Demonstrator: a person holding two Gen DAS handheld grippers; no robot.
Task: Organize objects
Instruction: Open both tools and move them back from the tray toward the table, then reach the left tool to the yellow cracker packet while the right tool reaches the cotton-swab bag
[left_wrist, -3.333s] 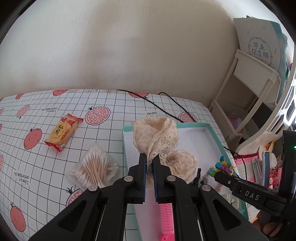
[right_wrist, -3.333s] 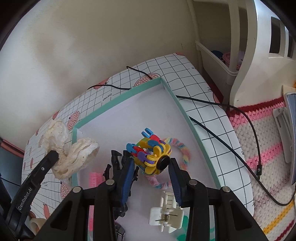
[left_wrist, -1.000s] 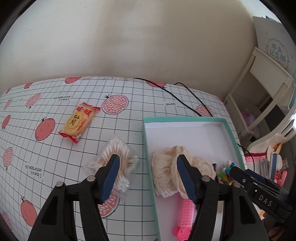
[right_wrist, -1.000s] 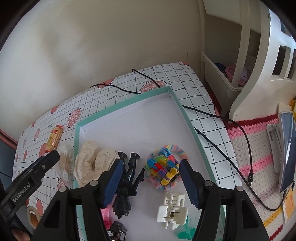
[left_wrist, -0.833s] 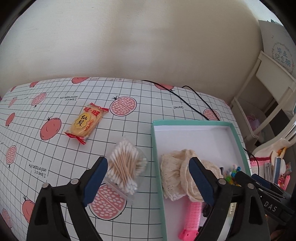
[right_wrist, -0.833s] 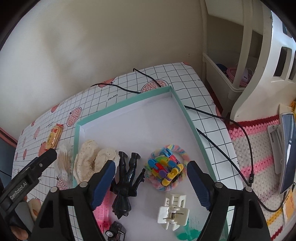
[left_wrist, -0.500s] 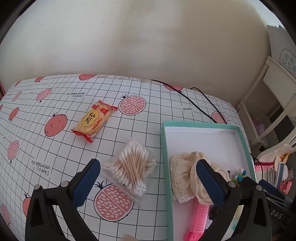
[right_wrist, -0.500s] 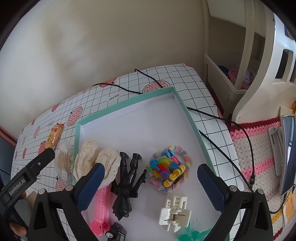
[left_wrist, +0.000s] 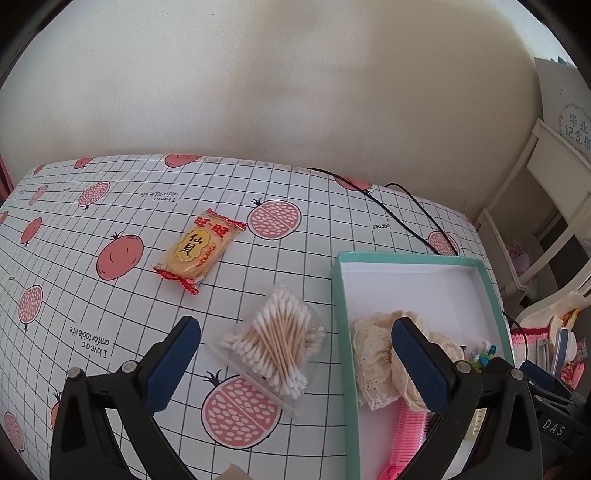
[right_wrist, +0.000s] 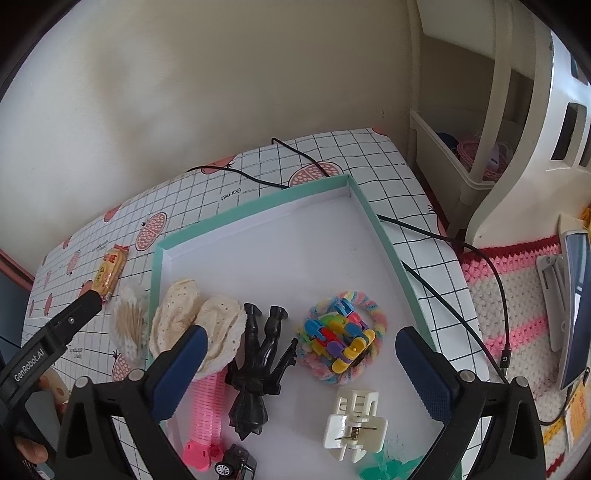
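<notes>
Both hand-held grippers, left (left_wrist: 295, 343) and right (right_wrist: 299, 352), spread wide, empty; black figurine (right_wrist: 260, 365) only in right view

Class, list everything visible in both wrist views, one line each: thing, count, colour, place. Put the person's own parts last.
Box: 1, teal rim, on tablecloth.
Lace fabric: 1, cream, in box.
Action figure: 1, black, in box.
Comb: 1, pink, in box.
Link toy: 1, multicoloured, in box.
Hair clip: 1, white, in box.
Toy car: 1, black, in box.
Cotton swabs: 1 bag, white, beside box.
Rice cracker: 1, yellow-red, on tablecloth.
Cable: 1, black, behind box.
Left gripper: open.
Right gripper: open.
</notes>
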